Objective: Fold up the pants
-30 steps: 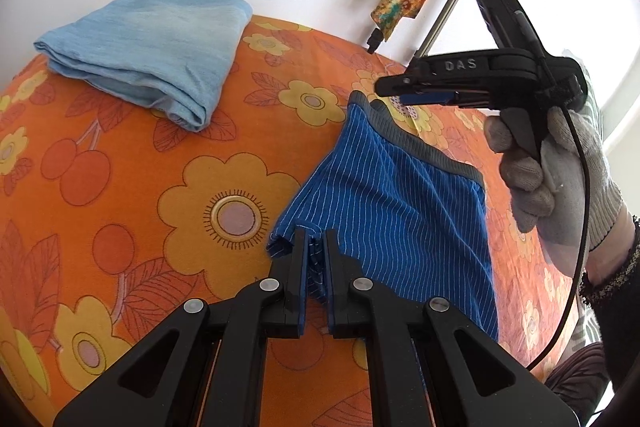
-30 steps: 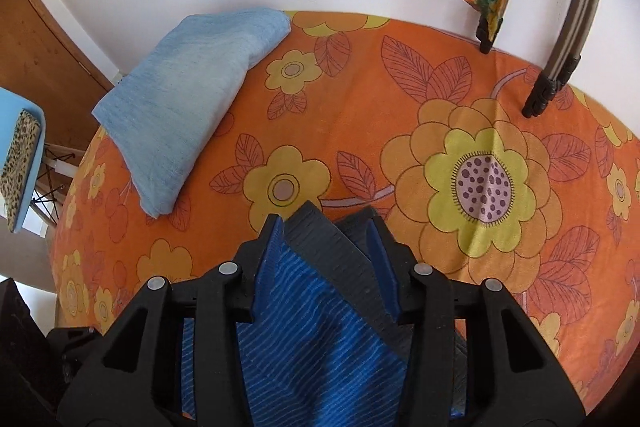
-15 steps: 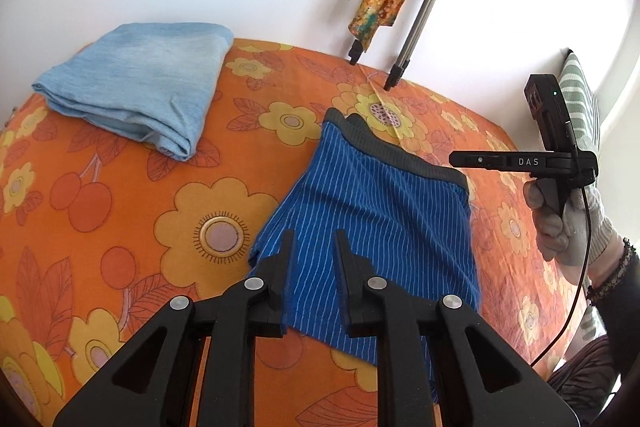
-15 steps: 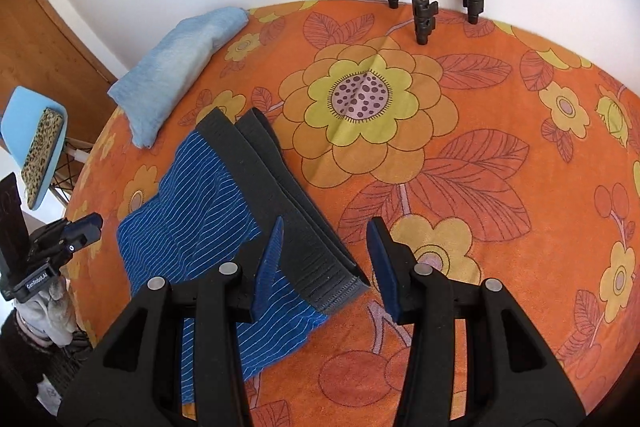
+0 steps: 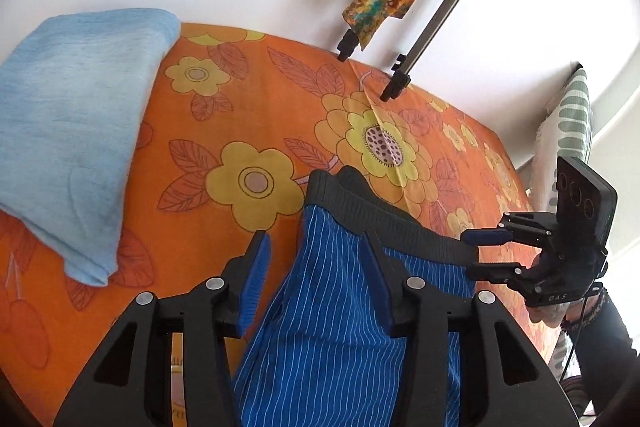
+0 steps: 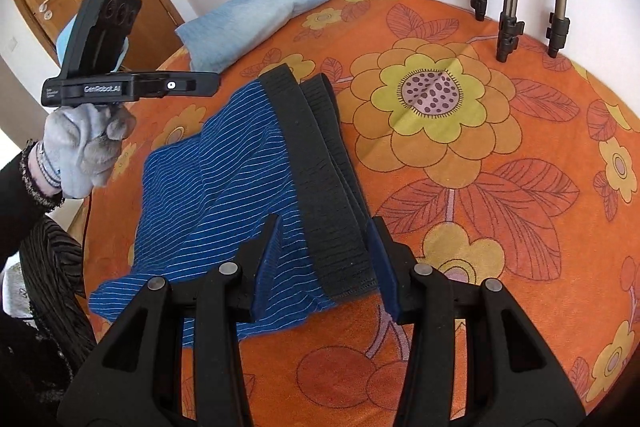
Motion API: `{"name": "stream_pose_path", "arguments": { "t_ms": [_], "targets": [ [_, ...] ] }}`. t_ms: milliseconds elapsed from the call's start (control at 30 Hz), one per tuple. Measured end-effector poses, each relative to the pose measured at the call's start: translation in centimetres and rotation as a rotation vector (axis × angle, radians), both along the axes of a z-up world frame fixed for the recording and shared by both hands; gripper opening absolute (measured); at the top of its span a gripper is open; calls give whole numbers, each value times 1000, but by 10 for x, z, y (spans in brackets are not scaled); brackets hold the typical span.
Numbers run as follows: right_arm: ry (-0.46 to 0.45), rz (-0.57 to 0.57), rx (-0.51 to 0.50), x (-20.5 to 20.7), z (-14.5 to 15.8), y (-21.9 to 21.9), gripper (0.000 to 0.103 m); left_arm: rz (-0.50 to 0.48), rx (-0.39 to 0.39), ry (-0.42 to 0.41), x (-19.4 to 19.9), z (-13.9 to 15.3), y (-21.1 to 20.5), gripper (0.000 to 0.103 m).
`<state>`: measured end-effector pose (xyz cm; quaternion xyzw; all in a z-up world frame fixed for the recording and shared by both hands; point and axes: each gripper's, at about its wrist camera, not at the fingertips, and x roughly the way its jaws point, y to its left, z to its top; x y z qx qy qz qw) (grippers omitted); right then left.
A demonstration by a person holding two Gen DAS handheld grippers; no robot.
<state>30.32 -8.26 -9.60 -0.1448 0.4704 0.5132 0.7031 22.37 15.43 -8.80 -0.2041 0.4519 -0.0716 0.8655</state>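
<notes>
The blue striped shorts (image 6: 224, 179) lie on the orange flowered bedcover (image 6: 500, 211), near its front edge, and from what I see they are already folded once: the dark waistband (image 6: 320, 163) shows as two stacked bands running side by side, so one half appears to be laid over the other. The blue fabric still bunches and ripples toward the leg end, so I judge the task roughly half done, with at least one more fold across the length, and some smoothing, left to do. My right gripper (image 6: 324, 259) sits low at the near end of the waistband, its jaws spread wide with the band's corner lying between them; neither pad is pressing the cloth, so it is holding nothing. My left gripper (image 5: 316, 283) is on the opposite side, also spread wide and empty, with the blue cloth below and between its fingers; in the right view it is raised clear above the shorts, level and pointing across them. Further out, a folded light blue garment (image 5: 68, 131) rests at the far corner of the bed, well apart from the shorts, and tripod legs (image 6: 508, 31) stand at the wall.
</notes>
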Motion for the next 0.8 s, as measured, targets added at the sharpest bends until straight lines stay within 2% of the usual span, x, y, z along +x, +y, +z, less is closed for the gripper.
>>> {"name": "stream_pose_path", "arguments": {
  "t_ms": [233, 267, 300, 333, 533, 700, 800],
  "targets": [
    [-8, 87, 20, 2, -2, 1, 47, -27, 24, -5, 24, -16, -13, 44],
    [-6, 98, 24, 4, -3, 2, 47, -33, 38, -12, 26, -16, -15, 36],
    [-7, 104, 29, 5, -2, 3, 47, -39, 69, -20, 26, -15, -18, 12],
    [-9, 109, 36, 7, -2, 5, 47, -48, 104, -22, 27, -14, -21, 6],
    [-30, 165, 70, 18, 1, 33, 47, -98, 187, -102, 15, 6, -37, 5],
    [-55, 236, 97, 19, 0, 65, 50, -155, 183, -221, -9, 38, -46, 5],
    [-20, 258, 146, 25, -1, 76, 55, -176, 167, -246, -16, 49, -48, 5]
  ]
}}
